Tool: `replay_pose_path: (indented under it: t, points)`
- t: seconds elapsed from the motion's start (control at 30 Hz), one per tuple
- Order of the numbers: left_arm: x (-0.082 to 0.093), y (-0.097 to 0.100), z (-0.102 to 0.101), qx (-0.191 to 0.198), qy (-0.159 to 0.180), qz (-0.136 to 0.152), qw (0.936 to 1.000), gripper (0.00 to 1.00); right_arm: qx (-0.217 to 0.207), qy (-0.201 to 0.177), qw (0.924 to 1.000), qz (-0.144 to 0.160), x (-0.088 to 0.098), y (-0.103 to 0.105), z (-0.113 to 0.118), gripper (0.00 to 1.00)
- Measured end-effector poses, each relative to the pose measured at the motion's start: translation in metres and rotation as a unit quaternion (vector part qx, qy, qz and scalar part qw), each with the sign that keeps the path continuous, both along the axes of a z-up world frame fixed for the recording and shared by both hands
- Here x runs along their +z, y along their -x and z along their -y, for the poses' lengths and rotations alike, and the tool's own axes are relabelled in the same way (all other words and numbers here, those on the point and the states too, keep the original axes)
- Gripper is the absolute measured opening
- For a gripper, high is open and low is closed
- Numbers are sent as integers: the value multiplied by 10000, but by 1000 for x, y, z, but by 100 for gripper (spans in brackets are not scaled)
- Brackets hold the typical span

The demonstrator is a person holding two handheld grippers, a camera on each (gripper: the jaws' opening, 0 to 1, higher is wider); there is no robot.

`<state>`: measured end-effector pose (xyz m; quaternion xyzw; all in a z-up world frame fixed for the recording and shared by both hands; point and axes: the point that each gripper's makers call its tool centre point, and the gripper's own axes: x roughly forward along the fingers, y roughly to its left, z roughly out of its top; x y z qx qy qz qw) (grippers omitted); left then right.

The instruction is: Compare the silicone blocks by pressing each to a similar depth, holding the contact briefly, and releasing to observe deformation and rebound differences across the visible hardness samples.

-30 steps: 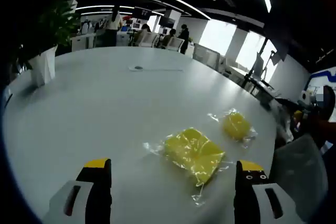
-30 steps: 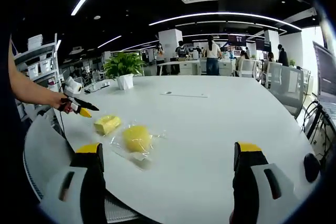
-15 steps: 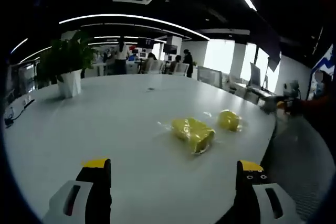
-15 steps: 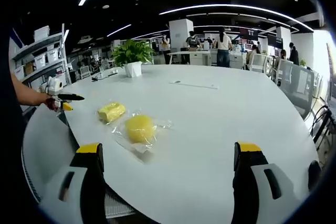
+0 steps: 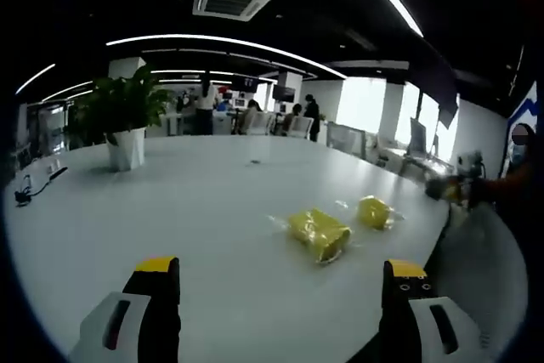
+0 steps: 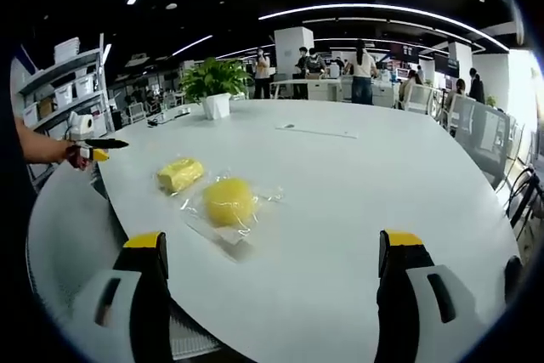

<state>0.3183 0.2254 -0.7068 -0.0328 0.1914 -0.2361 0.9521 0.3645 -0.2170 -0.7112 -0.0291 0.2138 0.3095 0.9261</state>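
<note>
Yellow silicone blocks, a rectangular block [image 6: 179, 174] and a round block [image 6: 229, 201], each in clear wrap, lie side by side on the white tabletop [image 6: 357, 210]. Over the last second both views have pulled back and levelled, so the blocks sit farther off. Left claw [image 5: 279, 295] and right claw [image 6: 270, 274] both gape wide, empty, well apart from either sample; likely a release or a pause between presses

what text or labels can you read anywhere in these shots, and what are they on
None is readable.
Bagged yellow silicone blocks: no print can be made out on the clear bags.
Hanging screen in the far office: too small and blurred to read.
Shelf bins: any labels are too small to tell.
</note>
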Motion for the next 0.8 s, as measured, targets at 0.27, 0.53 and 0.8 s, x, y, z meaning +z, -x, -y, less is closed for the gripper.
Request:
replay_pose_path:
  t: [0.27,0.53,0.8]
  points:
    - [-2,-2,-3,17,-34,-69,10000,100,-73,-56,10000,-36,0,-3,5,97]
    - [-2,-9,17,-39,223,-491,9985,100,39,157,9998,-74,-7,-2,2,97]
    - [30,-35,51,-173,635,-572,9962,100,-107,8,9999,3,-1,-4,-3,97]
